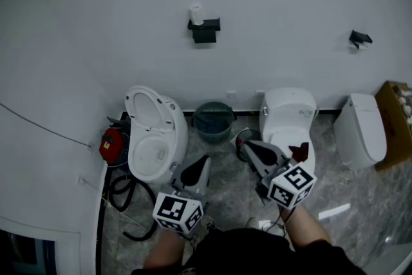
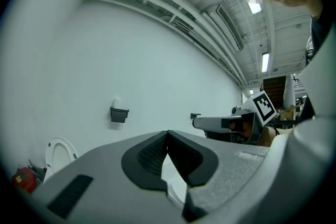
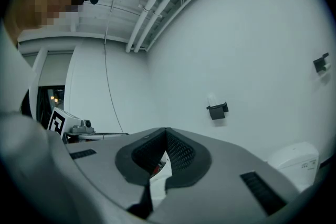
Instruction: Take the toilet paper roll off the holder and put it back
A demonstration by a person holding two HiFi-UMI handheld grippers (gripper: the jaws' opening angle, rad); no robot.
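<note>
Head view: white cylindrical roll (image 1: 196,13) atop boxy black holder (image 1: 206,31)

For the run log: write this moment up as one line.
left gripper: shut, empty | right gripper: shut, empty | toilet paper roll: standing on holder on wall | contact: none, both grippers far from roll

Probably a bathroom mock-up; several toilets (image 1: 158,138) stand along one wall (image 1: 96,22).

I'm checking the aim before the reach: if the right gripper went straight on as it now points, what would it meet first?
The right gripper would probably hit bare wall first, left of the holder carrying the toilet paper roll; depth is unclear.
</note>
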